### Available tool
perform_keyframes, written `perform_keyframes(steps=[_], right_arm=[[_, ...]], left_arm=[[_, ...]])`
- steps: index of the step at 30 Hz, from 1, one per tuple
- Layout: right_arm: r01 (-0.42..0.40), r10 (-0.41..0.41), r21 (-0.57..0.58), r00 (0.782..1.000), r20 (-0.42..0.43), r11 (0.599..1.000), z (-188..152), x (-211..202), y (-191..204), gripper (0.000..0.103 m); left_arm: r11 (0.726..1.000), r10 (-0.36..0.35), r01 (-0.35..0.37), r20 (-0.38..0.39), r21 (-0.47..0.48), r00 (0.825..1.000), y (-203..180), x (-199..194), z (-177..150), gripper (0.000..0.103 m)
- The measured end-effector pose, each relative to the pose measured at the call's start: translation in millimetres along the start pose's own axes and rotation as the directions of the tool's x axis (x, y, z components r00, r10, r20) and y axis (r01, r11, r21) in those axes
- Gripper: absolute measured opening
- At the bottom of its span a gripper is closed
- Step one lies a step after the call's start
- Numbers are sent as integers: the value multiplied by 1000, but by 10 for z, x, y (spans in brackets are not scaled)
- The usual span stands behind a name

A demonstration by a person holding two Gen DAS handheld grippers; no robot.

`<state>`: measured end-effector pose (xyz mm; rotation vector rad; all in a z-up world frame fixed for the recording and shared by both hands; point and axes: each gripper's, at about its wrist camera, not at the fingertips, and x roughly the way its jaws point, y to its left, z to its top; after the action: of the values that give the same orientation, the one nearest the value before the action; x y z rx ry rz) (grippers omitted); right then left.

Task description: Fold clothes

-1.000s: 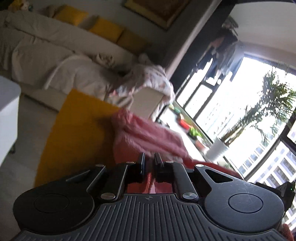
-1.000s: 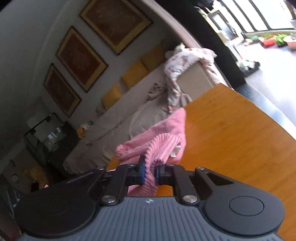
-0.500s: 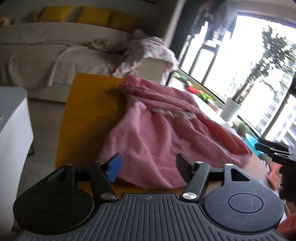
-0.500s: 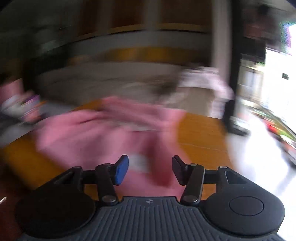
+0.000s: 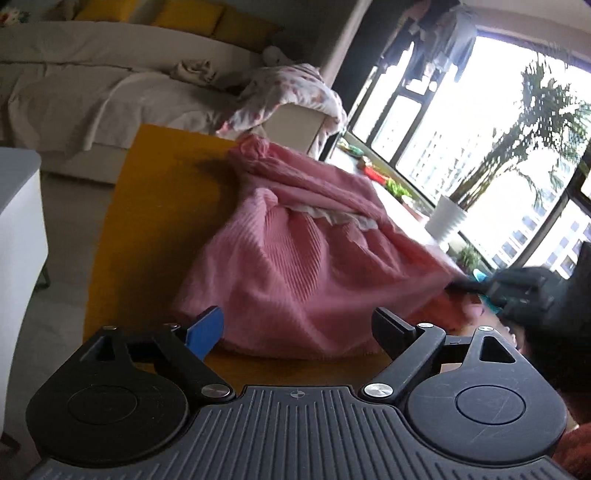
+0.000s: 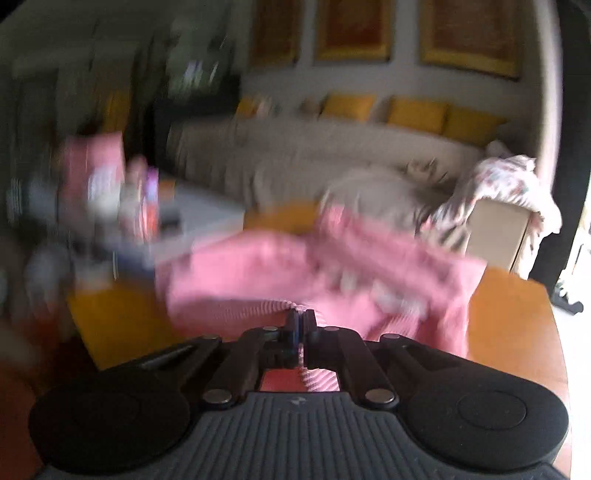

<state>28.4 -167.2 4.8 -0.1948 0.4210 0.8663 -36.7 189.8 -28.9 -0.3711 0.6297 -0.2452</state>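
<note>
Garment [image 5: 295, 269]: pink, ribbed in fine lines, with a white frilled trim [image 5: 332, 216] across it toward 12 o'clock; it lies on a table [image 5: 155, 206] of yellow-orange wood tone. Left gripper [image 5: 295, 328]: black body, one blue finger pad [image 5: 205, 328] at 9 o'clock and a black finger at 3 o'clock; right gripper [image 6: 301, 317]: black, with blue showing at the pinch. Surroundings: beige sofa [image 5: 92, 74] with mustard-yellow cushions [image 5: 192, 18], a white cloth [image 5: 291, 92] with a pink floral print at 12 o'clock, a white plant pot [image 5: 445, 219] at 2 o'clock, gold-framed pictures [image 6: 469, 33].
</note>
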Motion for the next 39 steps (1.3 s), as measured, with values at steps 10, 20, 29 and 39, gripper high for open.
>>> perform_keyframes(steps=[10, 20, 29, 39], right_arm=[[-35, 20, 93, 987, 160, 995, 82, -716, -159, 40], [81, -69, 98, 989, -128, 992, -609, -172, -183, 42], [303, -319, 407, 947, -29, 862, -1019, -558, -707, 75], [293, -354, 580, 935, -8, 760, -1394, -407, -950, 75]], left_arm=[[996, 46, -41, 59, -75, 997, 177, -184, 45, 96], [994, 86, -83, -45, 75, 995, -14, -18, -2, 96], [979, 136, -127, 48, -159, 990, 402, 21, -20, 96], [984, 14, -3, 61, -179, 998, 298, 260, -94, 86]])
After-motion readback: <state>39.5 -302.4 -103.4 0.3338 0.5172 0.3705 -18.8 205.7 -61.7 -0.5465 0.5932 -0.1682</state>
